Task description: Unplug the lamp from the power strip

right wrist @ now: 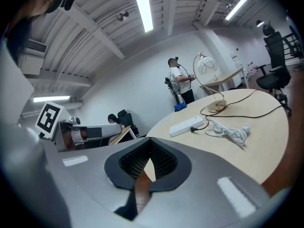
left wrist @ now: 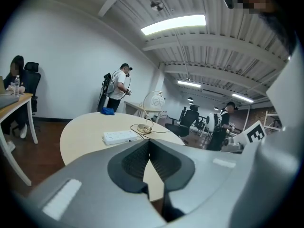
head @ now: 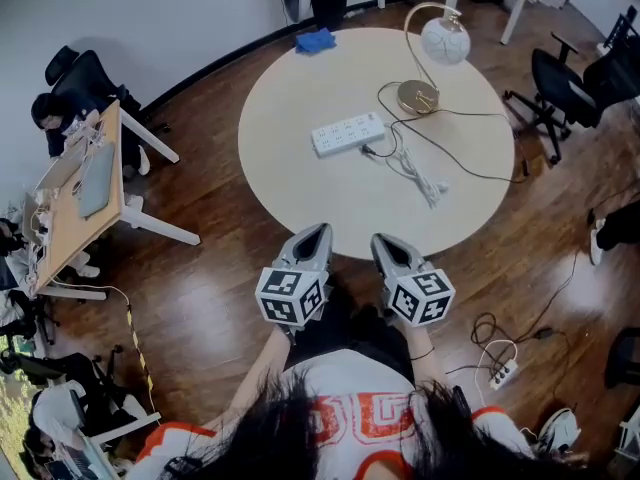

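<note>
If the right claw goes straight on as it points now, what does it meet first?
Likely the round table's near edge; if it clears that, the white power strip. Height unclear.

The left gripper (head: 314, 231) and the right gripper (head: 384, 240) are held side by side, apart, at about six o'clock in the head view. The left points toward one o'clock, the right toward eleven. Both pairs of jaws are closed, tips meeting, with nothing between them. The left forearm (head: 262, 364) and the right forearm (head: 421, 352) run back toward six.
</note>
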